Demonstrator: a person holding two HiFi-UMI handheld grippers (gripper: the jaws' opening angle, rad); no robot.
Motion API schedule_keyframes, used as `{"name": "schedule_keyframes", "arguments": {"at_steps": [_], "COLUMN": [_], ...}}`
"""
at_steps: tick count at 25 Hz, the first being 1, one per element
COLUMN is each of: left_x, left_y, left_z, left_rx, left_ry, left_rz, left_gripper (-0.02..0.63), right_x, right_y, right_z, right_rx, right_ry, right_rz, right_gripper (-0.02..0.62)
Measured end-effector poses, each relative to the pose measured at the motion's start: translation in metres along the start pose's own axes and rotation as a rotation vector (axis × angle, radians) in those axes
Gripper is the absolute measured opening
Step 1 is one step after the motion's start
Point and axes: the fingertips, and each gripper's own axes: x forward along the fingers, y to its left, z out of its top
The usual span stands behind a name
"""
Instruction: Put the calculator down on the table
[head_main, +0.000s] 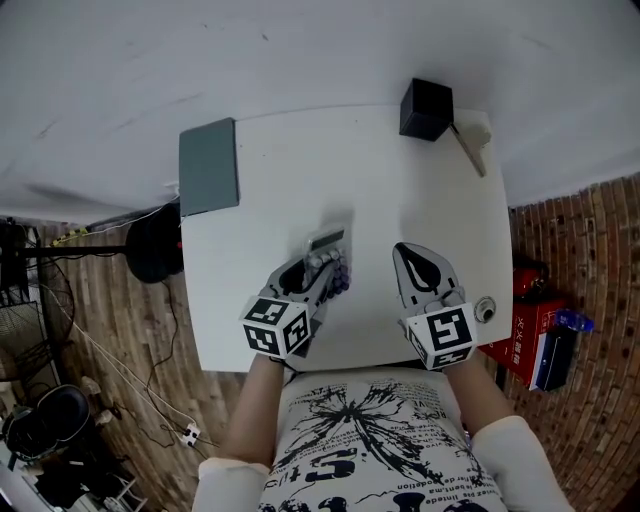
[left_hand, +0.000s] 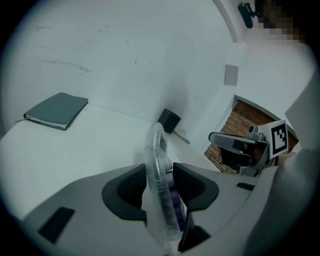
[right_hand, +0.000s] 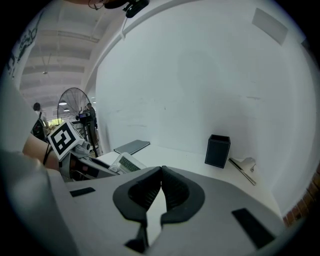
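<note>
The calculator is between the left tongs, over the near middle of the white surface. In the left gripper view it stands on its edge and leans a little to the left; it has a clear case and purple keys. The left tongs stand rather wide around it. The left pad is against the clear case, but the right pad does not seem to press on it (the keys hide part of that side). I cannot tell whether the lower edge of the calculator touches the surface.

The right tongs are just to the right of the calculator, near it but apart from it. In the right gripper view their pads meet at the tips and nothing is between them.

At the far left corner of the surface lies a grey-green notebook, flat and closed. At the far right stands a black box, and a thin pen lies just beside it on the right. All three are well apart from both tongs.
</note>
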Motion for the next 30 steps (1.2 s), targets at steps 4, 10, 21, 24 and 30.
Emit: {"name": "schedule_keyframes", "arguments": {"at_steps": [4, 10, 21, 24, 30], "left_x": [0.007, 0.014, -0.006, -0.022, -0.067], "left_y": [0.016, 0.033, 0.033, 0.022, -0.013], "left_z": [-0.001, -0.011, 0.019, 0.039, 0.079], "left_rx": [-0.041, 0.056, 0.155, 0.234, 0.397], "left_ry": [0.014, 0.091, 0.003, -0.041, -0.167], "left_rz": [0.037, 0.105, 0.14, 0.141, 0.125], "left_gripper": [0.197, 0.175, 0.029, 0.02, 0.014], "right_x": [0.005, 0.011, 0.009, 0.002, -0.016], "right_y": [-0.001, 0.001, 0.008, 0.009, 0.019], "right_z": [0.001, 0.0, 0.007, 0.017, 0.042], "right_rx": [-0.003, -0.002, -0.02, -0.025, -0.048], "right_ry": [0.006, 0.024, 0.018, -0.009, -0.097], "right_rz": [-0.002, -0.005, -0.027, -0.042, -0.034], "right_gripper": [0.015, 0.015, 0.015, 0.015, 0.015]}}
